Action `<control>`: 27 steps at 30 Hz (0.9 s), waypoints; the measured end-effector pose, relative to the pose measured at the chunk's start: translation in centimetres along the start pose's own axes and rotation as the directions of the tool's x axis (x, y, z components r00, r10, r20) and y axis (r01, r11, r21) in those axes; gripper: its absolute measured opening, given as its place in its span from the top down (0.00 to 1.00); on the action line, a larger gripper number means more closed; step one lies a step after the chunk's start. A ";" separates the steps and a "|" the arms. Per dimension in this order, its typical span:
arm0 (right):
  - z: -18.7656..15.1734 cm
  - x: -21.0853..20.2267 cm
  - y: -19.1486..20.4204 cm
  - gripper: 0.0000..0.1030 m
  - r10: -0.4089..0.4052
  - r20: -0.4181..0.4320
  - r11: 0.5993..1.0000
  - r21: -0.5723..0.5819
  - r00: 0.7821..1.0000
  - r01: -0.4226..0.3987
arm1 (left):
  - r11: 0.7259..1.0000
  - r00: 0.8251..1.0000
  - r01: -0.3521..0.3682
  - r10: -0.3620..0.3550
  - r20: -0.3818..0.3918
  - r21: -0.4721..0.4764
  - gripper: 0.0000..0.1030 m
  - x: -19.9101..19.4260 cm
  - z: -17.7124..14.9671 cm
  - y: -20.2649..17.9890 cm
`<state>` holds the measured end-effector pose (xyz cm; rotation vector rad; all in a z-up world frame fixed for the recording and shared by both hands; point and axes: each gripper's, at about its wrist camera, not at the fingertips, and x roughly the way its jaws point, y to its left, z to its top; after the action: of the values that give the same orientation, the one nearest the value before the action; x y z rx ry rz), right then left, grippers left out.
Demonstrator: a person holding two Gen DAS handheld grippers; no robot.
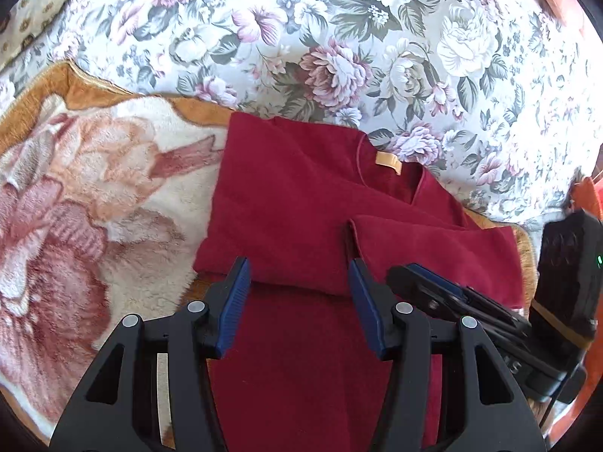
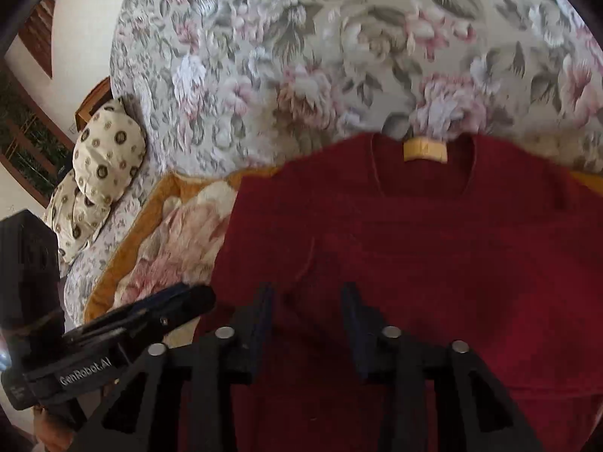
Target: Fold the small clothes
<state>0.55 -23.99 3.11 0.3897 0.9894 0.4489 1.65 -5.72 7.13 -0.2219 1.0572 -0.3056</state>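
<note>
On the plush blanket [image 1: 94,196] over the floral bed cover [image 1: 339,37], the red top [image 1: 294,188] lies flat, collar away, one sleeve folded across. Left tongs [image 1: 299,293] and right tongs [image 2: 307,312] hover half open, empty, probably to take the next edge.

Left hand-held gripper [image 1: 299,293] open; right hand-held gripper [image 2: 307,307], blurred, seemingly open too.
</note>
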 end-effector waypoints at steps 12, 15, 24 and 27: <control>-0.7 -15.4 -9.1 0.62 -0.226 0.177 0.973 0.081 0.958 0.215 | 0.997 0.988 0.074 -0.073 -0.139 -0.003 0.42 5.9 1.1 -4.6; -1.5 -17.8 -11.1 0.62 -0.208 0.209 0.973 0.146 0.956 0.179 | 0.997 0.986 0.079 -0.080 -0.144 -0.017 0.42 7.3 1.1 -5.6; -2.0 -19.6 -12.3 0.62 -0.247 0.248 0.958 0.204 0.937 0.199 | 0.991 0.989 0.132 -0.131 -0.067 0.021 0.96 4.8 3.3 -7.1; -1.0 -19.7 -11.1 0.62 -0.238 0.269 0.964 0.180 0.933 0.194 | 0.988 0.988 0.152 -0.152 0.012 0.016 0.96 1.6 5.2 -5.5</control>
<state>-7.56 -43.67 10.92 0.4616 0.7720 0.1109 6.21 -11.23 10.03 -0.2920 1.0262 -0.4489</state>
